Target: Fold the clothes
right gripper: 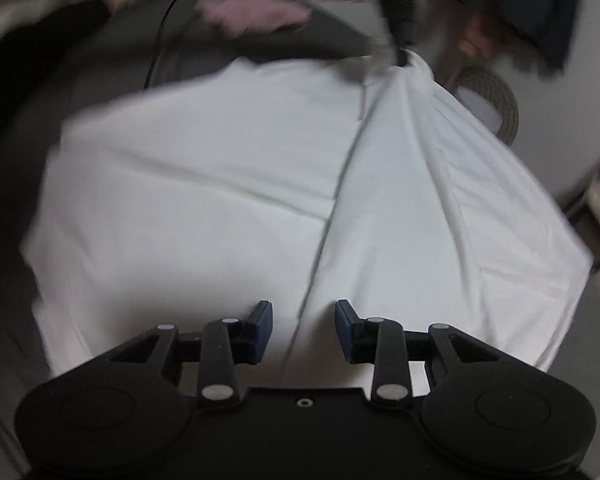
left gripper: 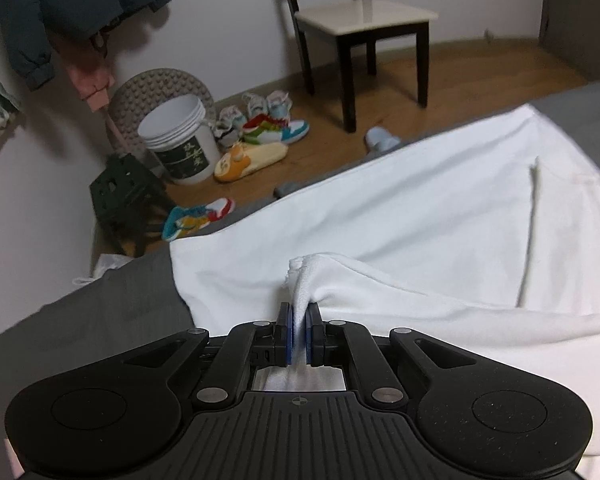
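Note:
A white garment lies spread over a grey bed cover. My left gripper is shut on a bunched corner of the white garment, whose cloth pokes up between the blue pads. In the right wrist view the same white garment fills the middle, with a seam running down it toward me. Above its near edge my right gripper hangs open, nothing between its fingers. At the far end of the garment the dark left gripper holds a lifted corner; that view is blurred.
On the wooden floor past the bed stand a white bucket, several shoes and slippers, a dark folding stool and a chair. Jackets hang on the wall. A pink cloth lies on the bed.

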